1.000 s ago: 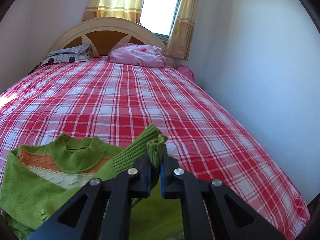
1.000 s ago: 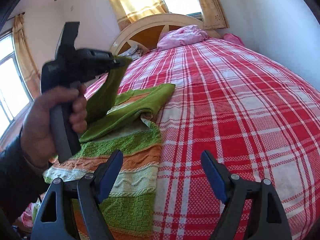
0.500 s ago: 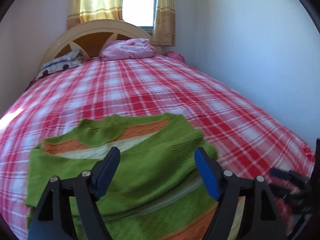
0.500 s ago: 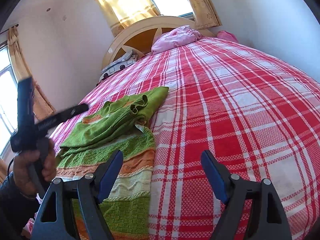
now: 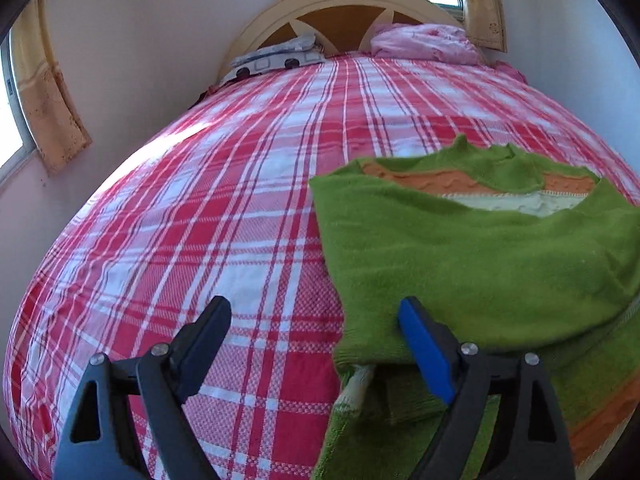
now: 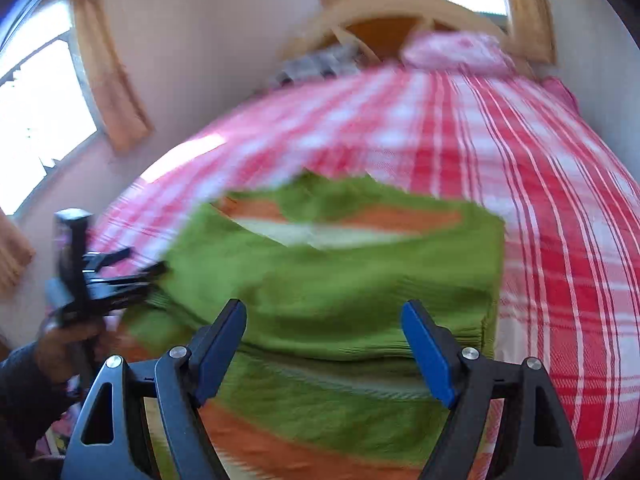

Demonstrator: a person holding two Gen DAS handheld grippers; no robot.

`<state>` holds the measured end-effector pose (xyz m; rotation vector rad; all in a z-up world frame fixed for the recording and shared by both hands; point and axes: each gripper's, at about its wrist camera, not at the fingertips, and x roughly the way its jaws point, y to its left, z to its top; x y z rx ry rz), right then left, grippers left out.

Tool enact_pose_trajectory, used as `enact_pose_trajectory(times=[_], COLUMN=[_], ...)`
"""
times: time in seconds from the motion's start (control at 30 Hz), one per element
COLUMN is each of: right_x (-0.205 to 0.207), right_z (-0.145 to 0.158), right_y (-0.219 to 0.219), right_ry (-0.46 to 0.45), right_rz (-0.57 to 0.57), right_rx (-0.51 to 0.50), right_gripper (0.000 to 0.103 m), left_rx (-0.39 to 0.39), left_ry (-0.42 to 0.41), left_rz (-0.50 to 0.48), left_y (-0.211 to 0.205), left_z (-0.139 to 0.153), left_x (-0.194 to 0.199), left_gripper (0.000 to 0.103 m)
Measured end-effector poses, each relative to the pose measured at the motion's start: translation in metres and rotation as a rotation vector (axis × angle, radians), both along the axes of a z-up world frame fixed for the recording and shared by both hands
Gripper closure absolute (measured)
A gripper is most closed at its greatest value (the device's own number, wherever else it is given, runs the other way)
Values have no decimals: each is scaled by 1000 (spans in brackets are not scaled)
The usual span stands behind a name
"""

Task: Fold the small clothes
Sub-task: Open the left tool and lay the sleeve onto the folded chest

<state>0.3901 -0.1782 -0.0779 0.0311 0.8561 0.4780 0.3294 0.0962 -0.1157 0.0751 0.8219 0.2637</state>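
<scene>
A small green sweater with orange and cream stripes lies on the red plaid bed, both sleeves folded across its front. My left gripper hangs over the sweater's left edge with its jaws opening; nothing is pressed between them, and its blue right pad sits above the folded sleeve. My right gripper is open above the lower middle of the sweater, holding nothing. The right wrist view is blurred and shows the left gripper at the sweater's left side, held by a hand.
The plaid bedspread spreads wide to the left of the sweater. A pink pillow and a grey patterned pillow lie by the curved headboard. Walls stand close on both sides, with curtained windows.
The left gripper let go of the green sleeve, which now lies across the sweater, and swung to the sweater's left edge. The right gripper moved left from the bedspread to above the sweater.
</scene>
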Motion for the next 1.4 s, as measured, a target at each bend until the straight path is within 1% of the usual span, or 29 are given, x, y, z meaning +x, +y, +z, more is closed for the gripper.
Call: enact_pose_trajectory(times=[0.03,0.07,0.1,0.13,0.17,0.23,0.27,0.3,0.4,0.43,0.5,0.53,0.6,0.63,0.7,0.73,0.77,0.8,0.87,0.93,0.97,1.0,1.03,1.07,1.17,1.23,1.3,1.37,1.4], right_x=[9,13,9,1,-7,-18,-19,-19,-14,-8,16,27,50,56,61,60,58,55,44,28,17,8,2,-1,1,1,-4,0,0], right_z=[-15,-28,-38,-38,-38,-38,-35,-28,-2,2,-1,-7,-29,-37,-35,-33,-33,-31,-27,-31,-32,-33,-35,-35,-42,-37,-27,-35,-45], right_y=[-6,-13,-15,-11,-5,5,8,9,7,5,1,-1,-3,-6,-10,-12,-12,-12,-5,2,5,11,15,14,7,5,-1,-3,-1], right_ry=[60,114,123,77,50,43,51,53,15,26,93,130,232,237,177,170,172,174,159,109,59,15,-8,-13,12,6,-22,6,16], right_rz=[-55,-77,-53,-24,-1,16,15,12,37,36,15,-4,-51,-76,-84,-88,-99,-108,-100,-68,-52,-33,-17,-24,-50,-55,-88,-90,-60], right_rx=[-23,-26,-26,-58,-109,-205,-237,-239,-71,-28,75,114,132,133,152,154,161,155,72,-63,-145,-238,-299,-310,-283,-279,-227,-218,-245], right_gripper=[22,23,23,23,23,22,22,22,22,22,22,22,22,22,22,23,23,23,23,23,23,23,23,23,23,23,23,23,22], left_rx=[-14,-19,-12,-6,-3,-16,-39,-58,-117,-128,-149,-149,-120,-104,-114,-133,-150,-167,-193,-218,-223,-234,-237,-221,-168,-169,-167,-186,-206], left_ry=[12,11,6,0,5,11,10,4,-71,-89,-112,-112,-68,-33,34,46,33,16,9,11,12,-5,-22,-25,22,3,9,18,26], left_rz=[-6,-16,-25,-36,-43,-53,-53,-48,-17,3,40,48,55,60,55,57,63,76,88,92,98,97,86,64,13,26,27,25,25], left_y=[-1,-4,-7,-10,-7,-3,-1,4,17,21,30,31,31,31,31,34,37,41,45,49,48,47,44,38,25,27,28,30,33], left_z=[-5,-7,-7,-6,-7,-9,-7,-5,12,17,24,24,14,6,-12,-14,-12,-10,-11,-11,-9,-6,-3,-4,-12,-8,-10,-13,-15], left_x=[-2,-6,-11,-15,-16,-18,-18,-17,-12,-9,1,7,22,28,35,37,35,32,27,20,15,6,1,-5,-3,-6,-6,-4,-2], left_gripper=[14,14,14,12,8,7,8,8,7,7,2,2,2,2,1,1,0,0,0,0,0,0,0,0,0,0,0,0,0])
